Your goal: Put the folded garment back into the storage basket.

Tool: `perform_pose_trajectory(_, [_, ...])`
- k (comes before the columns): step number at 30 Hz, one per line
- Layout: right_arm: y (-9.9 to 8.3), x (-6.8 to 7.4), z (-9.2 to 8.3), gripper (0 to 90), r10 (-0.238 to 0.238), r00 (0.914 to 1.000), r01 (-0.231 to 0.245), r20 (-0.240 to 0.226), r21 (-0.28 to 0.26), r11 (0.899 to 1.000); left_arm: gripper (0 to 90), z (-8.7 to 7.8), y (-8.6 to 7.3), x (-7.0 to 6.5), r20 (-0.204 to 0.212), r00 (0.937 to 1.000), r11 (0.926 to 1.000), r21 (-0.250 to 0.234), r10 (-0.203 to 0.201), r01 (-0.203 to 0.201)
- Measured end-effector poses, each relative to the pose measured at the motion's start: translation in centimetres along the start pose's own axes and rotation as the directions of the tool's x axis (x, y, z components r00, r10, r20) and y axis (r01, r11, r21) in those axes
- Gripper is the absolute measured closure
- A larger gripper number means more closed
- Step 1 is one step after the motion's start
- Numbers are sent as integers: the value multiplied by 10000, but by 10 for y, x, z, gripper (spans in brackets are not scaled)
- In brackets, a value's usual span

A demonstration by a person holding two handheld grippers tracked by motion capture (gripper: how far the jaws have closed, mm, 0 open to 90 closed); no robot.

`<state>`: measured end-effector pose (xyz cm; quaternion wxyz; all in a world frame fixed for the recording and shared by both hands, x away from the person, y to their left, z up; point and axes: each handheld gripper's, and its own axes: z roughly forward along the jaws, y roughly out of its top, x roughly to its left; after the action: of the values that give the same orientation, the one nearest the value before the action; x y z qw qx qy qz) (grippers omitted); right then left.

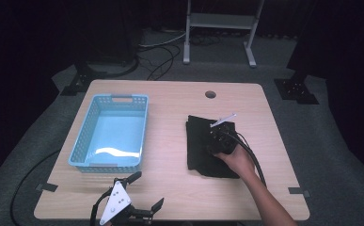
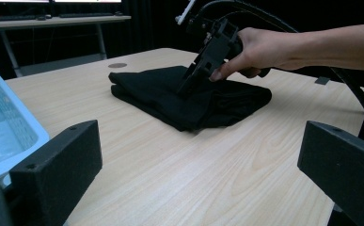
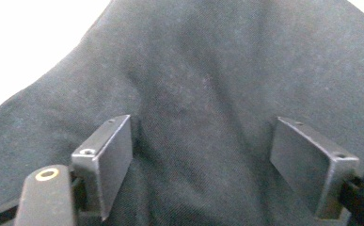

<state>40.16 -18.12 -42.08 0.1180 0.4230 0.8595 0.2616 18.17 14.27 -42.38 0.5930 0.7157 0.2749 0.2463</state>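
Observation:
A folded black cloth (image 1: 199,153) (image 2: 151,92) lies on the right half of the wooden table (image 1: 170,127). A hand holds my right gripper (image 1: 218,137) (image 2: 190,84) tilted down onto the cloth's top. In the right gripper view its two jaws stand wide apart (image 3: 201,162), their tips pushed into the cloth (image 3: 208,70), which bulges up between them. My left gripper (image 1: 146,190) (image 2: 201,188) rests near the table's front edge, jaws spread wide with nothing between them, pointing toward the cloth.
An empty light-blue plastic basket (image 1: 91,115) (image 2: 10,136) stands on the left half of the table. A round cable hole (image 1: 210,94) sits near the far edge. A metal stand (image 1: 217,21) and cables lie on the floor beyond the table.

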Motion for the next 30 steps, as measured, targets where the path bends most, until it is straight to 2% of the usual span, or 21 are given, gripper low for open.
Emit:
perform_pose_trajectory(7, [1, 0, -2, 373, -102, 9999, 102, -59, -96, 9999, 0, 0, 0, 0, -9, 10000, 10000, -5, 16, -16])
perform_pose_trajectory(15, [1, -4, -4, 564, 149, 9999, -149, -26, -235, 9996, 0, -1, 0, 2, -40, 10000, 10000, -32, -19, 19])
perform_pose_trajectory(23, [1, -4, -4, 676, 241, 9997, -239, 32, -347, 9991, 0, -1, 0, 2, -43, 10000, 10000, -39, -14, 14])
perform_pose_trajectory(30, [1, -6, -5, 719, 410, 9992, -411, -31, -370, 9985, 0, -1, 1, 1, -31, 10000, 10000, -47, 15, -15])
